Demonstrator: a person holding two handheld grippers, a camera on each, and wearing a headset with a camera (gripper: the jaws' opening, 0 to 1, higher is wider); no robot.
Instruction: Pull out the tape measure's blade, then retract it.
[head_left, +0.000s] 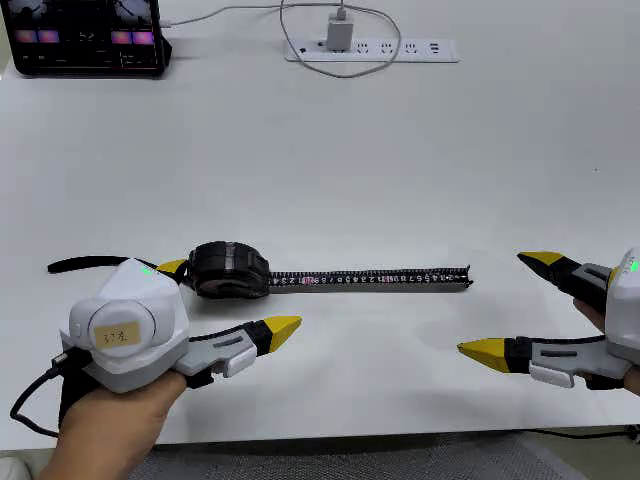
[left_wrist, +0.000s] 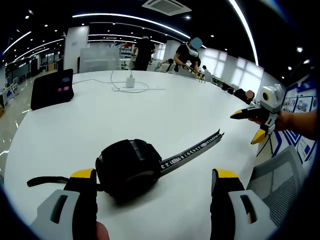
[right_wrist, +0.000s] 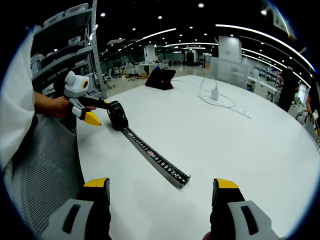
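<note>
The left hand-held gripper, jaws spread, straddles the tape measure. Its blade lies extended on the surface. The right hand-held gripper, likewise spread, is near its tip.

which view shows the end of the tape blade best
The right gripper view: the blade's end lies close to the camera, large and sharp, hook visible. The head view shows that end small, from above; the left gripper view shows it far off and tiny.
</note>
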